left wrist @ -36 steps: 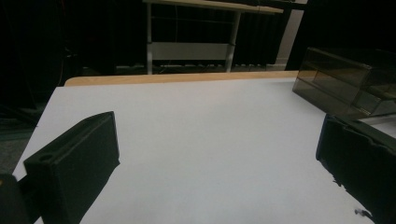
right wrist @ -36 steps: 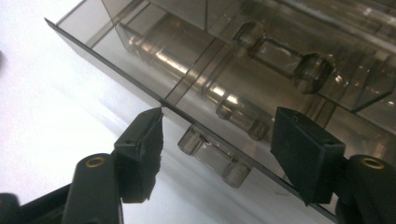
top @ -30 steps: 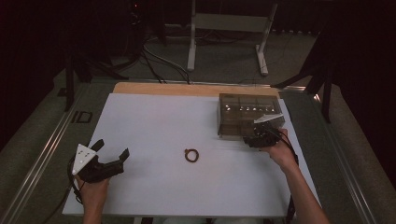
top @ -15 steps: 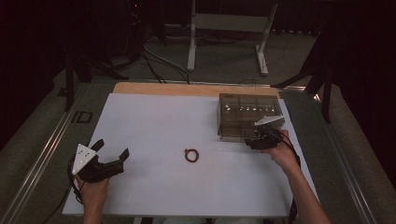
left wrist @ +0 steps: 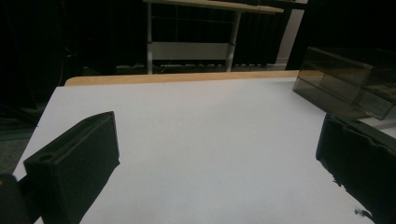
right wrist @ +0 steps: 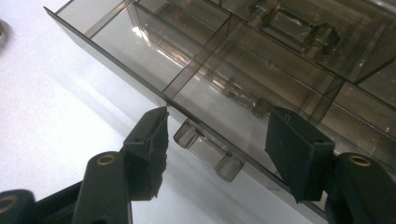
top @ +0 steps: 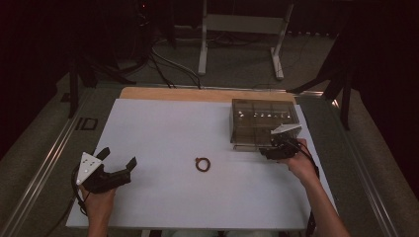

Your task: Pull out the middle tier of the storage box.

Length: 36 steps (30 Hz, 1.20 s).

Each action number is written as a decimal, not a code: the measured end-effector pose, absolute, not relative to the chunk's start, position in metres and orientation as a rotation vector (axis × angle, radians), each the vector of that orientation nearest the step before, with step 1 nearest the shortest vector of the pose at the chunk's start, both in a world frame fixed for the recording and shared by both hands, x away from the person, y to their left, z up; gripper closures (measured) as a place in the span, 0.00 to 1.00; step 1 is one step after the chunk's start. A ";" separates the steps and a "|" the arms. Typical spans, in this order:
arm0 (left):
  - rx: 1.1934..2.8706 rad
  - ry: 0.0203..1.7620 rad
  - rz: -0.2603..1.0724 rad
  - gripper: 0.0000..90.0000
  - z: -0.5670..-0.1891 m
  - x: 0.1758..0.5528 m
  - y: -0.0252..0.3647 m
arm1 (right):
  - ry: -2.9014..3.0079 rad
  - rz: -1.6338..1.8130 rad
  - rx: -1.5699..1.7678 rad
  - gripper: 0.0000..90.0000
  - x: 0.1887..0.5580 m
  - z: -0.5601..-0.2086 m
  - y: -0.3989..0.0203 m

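Your right gripper (right wrist: 212,140) stands with jaws half open astride the clear handle (right wrist: 208,150) of the smoky transparent compartment box (top: 263,122) at the table's far right, not pressing it. Close off-centre and the handle slips out. Left gripper (top: 117,164) idles wide open, near left.

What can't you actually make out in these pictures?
- High view: whether the right gripper touches the box; too small, dim.
- High view: what the small ring on the table is; too small.
- Right gripper view: the clasp sits between open jaws; the box's far compartments are cut off by the edge.
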<state>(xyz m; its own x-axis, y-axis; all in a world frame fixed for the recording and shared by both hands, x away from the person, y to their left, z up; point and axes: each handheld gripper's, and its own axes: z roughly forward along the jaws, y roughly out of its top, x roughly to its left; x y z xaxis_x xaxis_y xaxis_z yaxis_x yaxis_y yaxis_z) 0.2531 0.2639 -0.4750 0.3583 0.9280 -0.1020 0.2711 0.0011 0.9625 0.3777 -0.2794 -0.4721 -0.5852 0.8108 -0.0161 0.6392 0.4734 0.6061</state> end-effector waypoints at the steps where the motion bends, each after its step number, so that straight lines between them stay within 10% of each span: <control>1: 1.517 1.130 0.747 0.01 -0.475 0.253 0.264 | 2.423 0.808 1.232 0.44 0.377 -0.472 -0.280; 36: 1.523 1.129 0.746 0.01 -0.475 0.254 0.262 | 2.411 0.846 1.249 0.42 0.355 -0.475 -0.281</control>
